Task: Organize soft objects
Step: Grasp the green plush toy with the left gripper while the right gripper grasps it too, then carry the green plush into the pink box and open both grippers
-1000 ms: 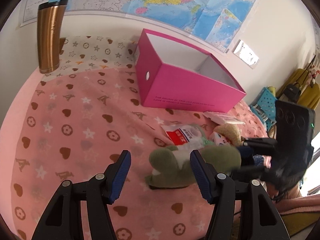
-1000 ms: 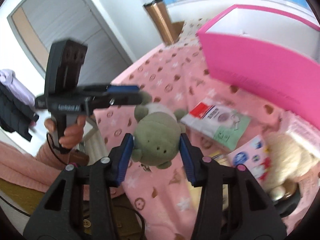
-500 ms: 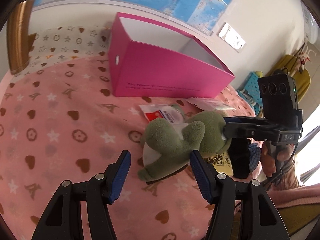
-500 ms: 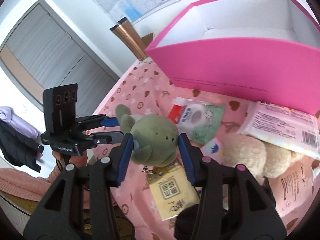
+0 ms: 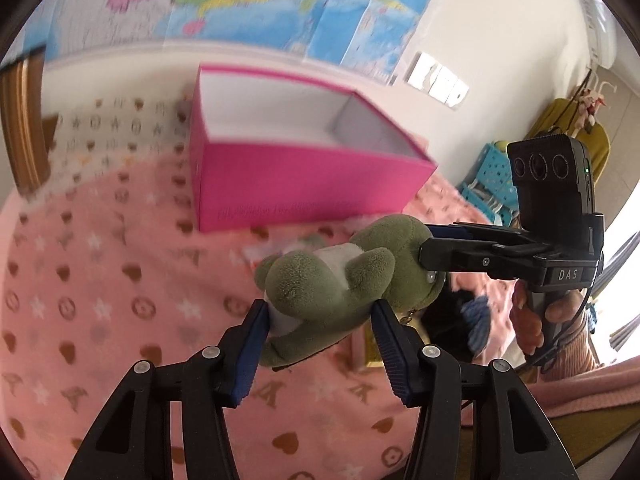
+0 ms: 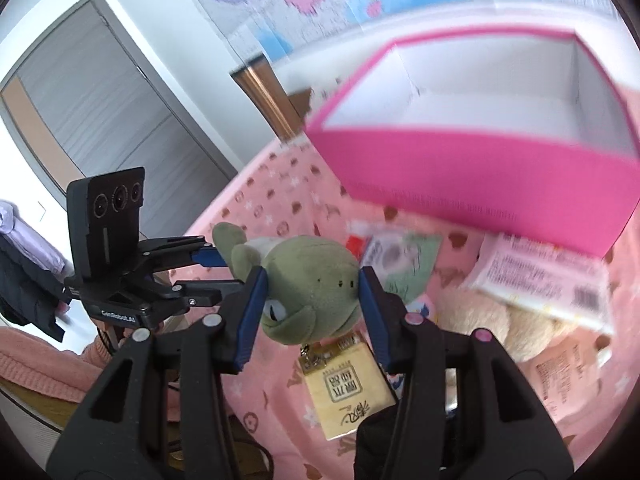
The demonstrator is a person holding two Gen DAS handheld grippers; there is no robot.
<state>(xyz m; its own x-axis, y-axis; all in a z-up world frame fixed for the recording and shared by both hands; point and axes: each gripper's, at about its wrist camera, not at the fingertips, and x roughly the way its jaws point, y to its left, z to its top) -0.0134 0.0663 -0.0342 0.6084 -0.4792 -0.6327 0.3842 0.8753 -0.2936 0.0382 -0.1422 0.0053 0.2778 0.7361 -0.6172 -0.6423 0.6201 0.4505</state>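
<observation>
The right hand-held gripper (image 6: 311, 300) squeezes the head of a green plush frog (image 6: 308, 280), one blue pad on each side. The left hand-held gripper (image 5: 320, 330) is at the frog's other end. Its jaws are closing around the body and legs, and the pads look like they are just touching. So the frog hangs in the air between both hand-held grippers, stretched from one to the other, above the pink blanket (image 5: 100, 300). The open pink box (image 5: 300, 176) sits behind the frog, a bit farther away, and looks empty. I think the frog must go up and over the near wall. More soft things lie below: a cream plush toy (image 6: 488, 320) and packets.
</observation>
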